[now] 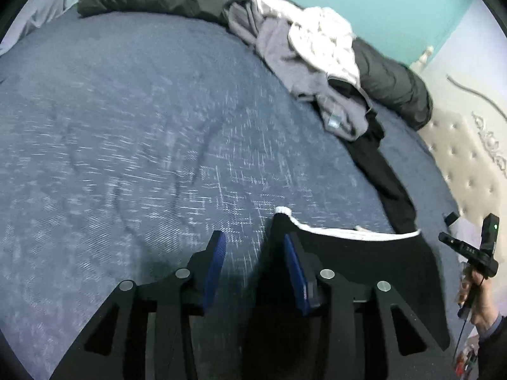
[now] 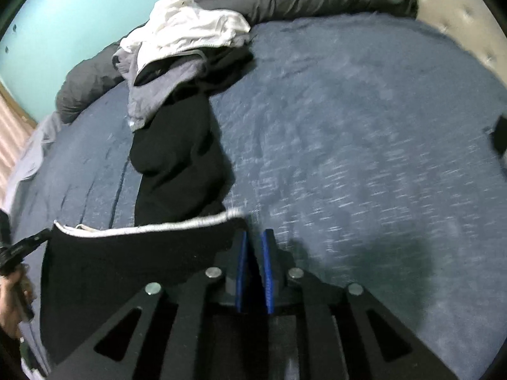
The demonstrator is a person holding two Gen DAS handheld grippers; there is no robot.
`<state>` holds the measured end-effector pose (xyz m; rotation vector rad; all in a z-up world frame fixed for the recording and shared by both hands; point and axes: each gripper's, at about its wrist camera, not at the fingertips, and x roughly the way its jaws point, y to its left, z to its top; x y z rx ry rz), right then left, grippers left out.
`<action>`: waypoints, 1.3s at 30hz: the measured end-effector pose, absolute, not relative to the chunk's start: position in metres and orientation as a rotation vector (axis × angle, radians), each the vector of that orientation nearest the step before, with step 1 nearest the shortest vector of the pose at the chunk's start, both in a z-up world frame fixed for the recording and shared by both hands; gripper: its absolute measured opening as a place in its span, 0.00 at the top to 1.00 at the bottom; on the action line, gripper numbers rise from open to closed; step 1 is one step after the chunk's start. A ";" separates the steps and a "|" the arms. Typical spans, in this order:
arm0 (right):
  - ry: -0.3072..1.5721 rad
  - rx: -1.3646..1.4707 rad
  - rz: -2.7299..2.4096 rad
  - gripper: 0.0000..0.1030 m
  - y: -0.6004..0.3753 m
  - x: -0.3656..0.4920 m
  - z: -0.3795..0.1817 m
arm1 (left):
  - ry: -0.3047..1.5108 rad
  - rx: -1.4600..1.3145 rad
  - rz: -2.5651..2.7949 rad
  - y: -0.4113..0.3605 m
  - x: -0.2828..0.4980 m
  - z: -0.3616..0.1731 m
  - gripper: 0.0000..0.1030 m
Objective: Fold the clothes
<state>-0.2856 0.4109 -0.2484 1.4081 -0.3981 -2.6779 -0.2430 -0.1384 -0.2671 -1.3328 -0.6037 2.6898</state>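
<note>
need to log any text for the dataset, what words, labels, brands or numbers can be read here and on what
None can be read.
Small white marking on the right gripper body: too blurred to read.
Pale tag on the grey garment in the pile: too blurred to tell if it bears text.

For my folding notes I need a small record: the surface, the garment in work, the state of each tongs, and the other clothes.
surface: blue bed cover
garment in work: black garment with white edge, spread between the two tongs
left tongs: open, beside the garment's corner
right tongs: narrow gap, grip unclear
other clothes: mixed pile at the far side
</note>
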 end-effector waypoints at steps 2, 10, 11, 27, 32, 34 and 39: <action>-0.448 1.333 -2.660 0.85 0.405 -0.266 -0.230 | -0.629 -1.314 2.694 -0.140 -0.226 -0.259 0.59; -0.512 1.288 -2.438 0.84 0.330 -0.186 -0.227 | -0.836 -1.287 2.672 -0.129 -0.145 -0.254 0.53; -0.508 1.305 -2.407 0.84 0.316 -0.175 -0.232 | -0.833 -1.280 2.670 -0.125 -0.134 -0.255 0.53; -0.344 1.541 -2.294 0.86 0.210 -0.090 -0.279 | -0.856 -1.193 2.672 -0.107 -0.054 -0.283 0.53; -0.293 1.602 -2.326 0.91 0.204 -0.092 -0.295 | -0.881 -1.192 2.654 -0.114 -0.054 -0.288 0.53; -0.228 1.596 -2.340 0.92 0.200 -0.093 -0.295 | -0.913 -1.168 2.655 -0.120 -0.052 -0.286 0.53; -0.223 1.626 -2.323 0.92 0.201 -0.093 -0.290 | -0.934 -1.136 2.655 -0.129 -0.048 -0.283 0.53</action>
